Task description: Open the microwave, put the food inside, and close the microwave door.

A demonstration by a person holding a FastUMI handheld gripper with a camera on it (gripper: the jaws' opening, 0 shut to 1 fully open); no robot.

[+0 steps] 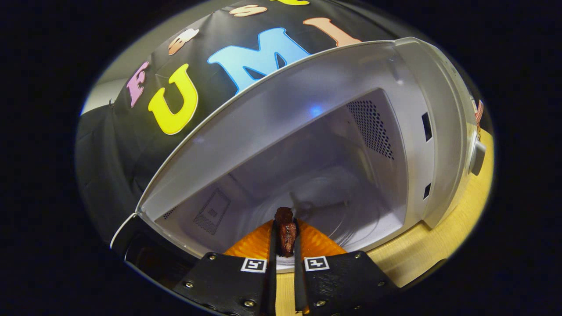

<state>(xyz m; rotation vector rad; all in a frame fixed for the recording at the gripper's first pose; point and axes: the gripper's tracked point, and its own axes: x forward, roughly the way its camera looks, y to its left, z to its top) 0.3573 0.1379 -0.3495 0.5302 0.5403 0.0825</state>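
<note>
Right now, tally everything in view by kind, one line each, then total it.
Microwave, door open: 1
Glass turntable inside it: 1
Dark piece of food, pinched between the tongs just ahead of the cavity: 1
Wooden table: 1
Total: 4

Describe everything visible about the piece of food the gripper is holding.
The food is a small, dark reddish-brown chunk with a rough, meat-like surface. It stands lengthwise between the fingers of the gripper, pinched from both sides, its top poking just past the fingertips. It hangs at the mouth of the open microwave, with the glass turntable beyond it.
</note>
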